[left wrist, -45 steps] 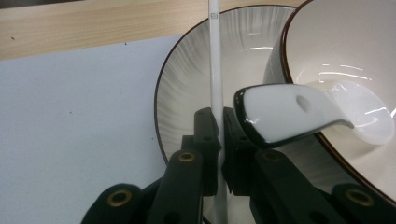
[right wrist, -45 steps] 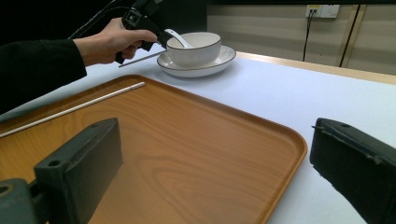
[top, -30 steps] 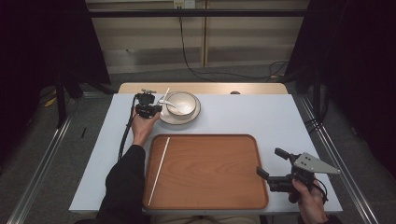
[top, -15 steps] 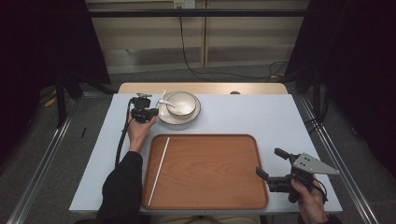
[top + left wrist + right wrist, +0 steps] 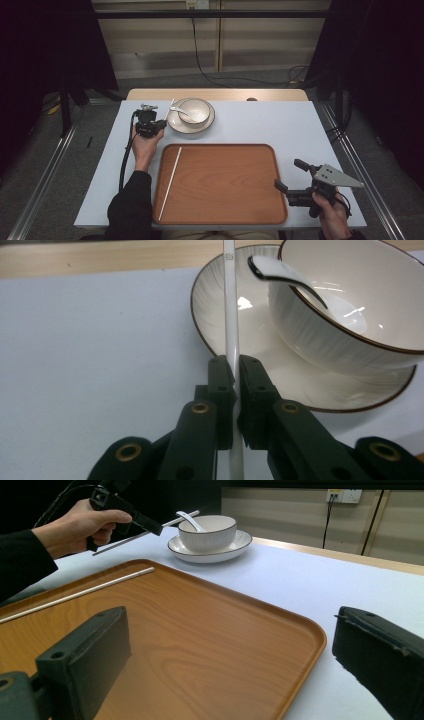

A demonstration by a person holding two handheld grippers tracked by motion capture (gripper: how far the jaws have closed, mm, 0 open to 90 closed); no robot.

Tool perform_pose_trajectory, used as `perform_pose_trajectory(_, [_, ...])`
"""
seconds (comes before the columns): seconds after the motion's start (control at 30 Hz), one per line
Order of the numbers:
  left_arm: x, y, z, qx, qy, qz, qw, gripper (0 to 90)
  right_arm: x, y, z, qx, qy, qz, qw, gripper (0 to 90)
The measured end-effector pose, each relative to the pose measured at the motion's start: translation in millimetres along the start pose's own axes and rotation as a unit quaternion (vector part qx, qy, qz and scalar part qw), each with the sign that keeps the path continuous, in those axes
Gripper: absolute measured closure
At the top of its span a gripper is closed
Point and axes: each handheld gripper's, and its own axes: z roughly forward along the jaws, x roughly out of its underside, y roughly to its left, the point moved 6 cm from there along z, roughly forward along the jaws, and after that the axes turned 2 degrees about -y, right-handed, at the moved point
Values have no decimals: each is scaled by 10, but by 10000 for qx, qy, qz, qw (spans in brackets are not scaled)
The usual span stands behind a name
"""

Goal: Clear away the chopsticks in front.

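My left gripper (image 5: 161,121) (image 5: 235,374) is shut on a white chopstick (image 5: 230,305) (image 5: 171,103), just left of the saucer (image 5: 175,123). The stick points up past the saucer's rim (image 5: 210,305). On the saucer stands a white bowl (image 5: 195,110) (image 5: 350,310), and a white spoon (image 5: 285,276) rests in it. A second white chopstick (image 5: 171,181) (image 5: 85,592) lies along the left side of the wooden tray (image 5: 225,200). At the tray's front right corner my right gripper (image 5: 289,173) (image 5: 230,645) is open, holding nothing.
The white table top (image 5: 260,125) has free room right of the bowl and around the tray. A wooden strip (image 5: 270,94) runs along the far edge. My left gripper's cable (image 5: 126,155) trails beside the forearm.
My left gripper has drawn a little to the left and toward me, away from the bowl, carrying the chopstick. The right gripper has stayed put.
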Motion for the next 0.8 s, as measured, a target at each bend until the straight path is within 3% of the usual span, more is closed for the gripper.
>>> perform_pose_trajectory(0.17, [102, -49, -67, 62, -78, -121, 9999, 855, 0, 1, 1, -1, 3, 9, 10000, 18])
perform_pose_trajectory(0.2, [120, -50, -80, 34, -57, -70, 10000, 855, 1, 1, 6, -1, 0, 16, 10000, 18])
perform_pose_trajectory(0.47, [206, -75, -250, -8, -149, -248, 9996, 855, 0, 4, 1, -17, 5, -4, 10000, 18])
perform_pose_trajectory(0.53, [255, -91, -257, -12, -57, -182, 9998, 855, -2, 8, 0, -25, -4, 4, 10000, 18])
perform_pose_trajectory(0.57, [281, -92, -256, -64, -53, -206, 9998, 855, 0, 8, 2, -27, 2, -8, 10000, 18])
perform_pose_trajectory(0.63, [328, -115, -285, 27, -114, -333, 9994, 855, -2, 8, 2, -26, -2, -16, 10000, 18])
perform_pose_trajectory(0.8, [404, -203, -331, -7, 38, -105, 9999, 855, -1, 10, 2, -34, 5, -13, 10000, 18])
